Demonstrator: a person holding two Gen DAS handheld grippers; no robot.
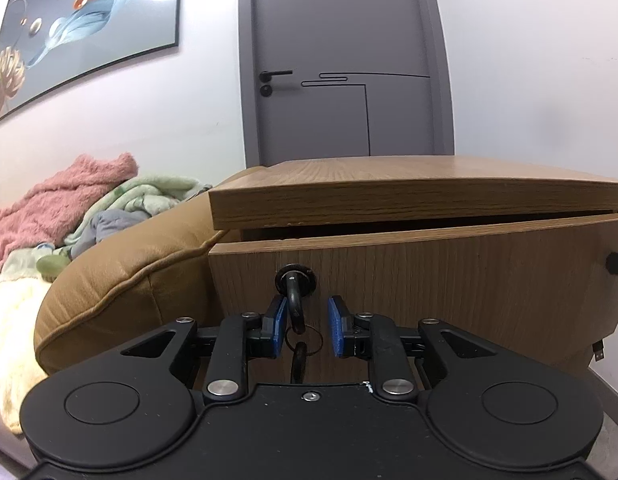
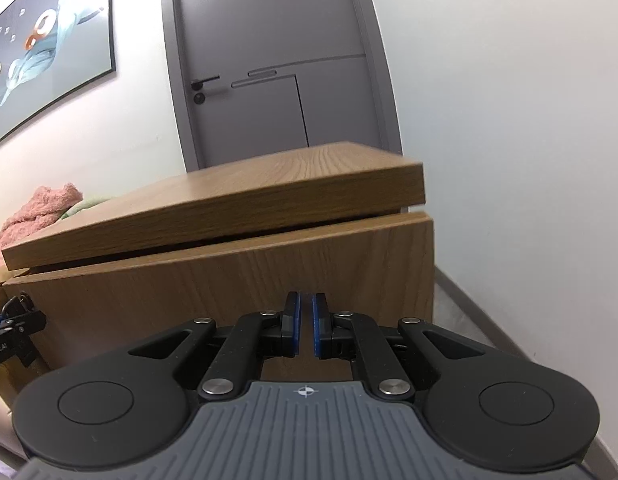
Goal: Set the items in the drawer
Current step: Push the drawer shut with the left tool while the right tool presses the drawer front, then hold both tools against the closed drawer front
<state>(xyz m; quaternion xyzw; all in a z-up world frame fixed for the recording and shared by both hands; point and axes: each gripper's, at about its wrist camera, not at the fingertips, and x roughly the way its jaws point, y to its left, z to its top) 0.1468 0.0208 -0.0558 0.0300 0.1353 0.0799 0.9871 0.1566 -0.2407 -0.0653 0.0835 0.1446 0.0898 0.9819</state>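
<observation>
My left gripper [image 1: 307, 326] has its blue pads spread on either side of the black key [image 1: 295, 304] hanging from the lock in the drawer front [image 1: 449, 280]; my right gripper [image 2: 305, 328] has its pads nearly pressed together, holding nothing, just before that wooden panel. The drawer stands slightly ajar under the cabinet top [image 1: 389, 196], with the grey door [image 1: 341, 60] behind.
</observation>
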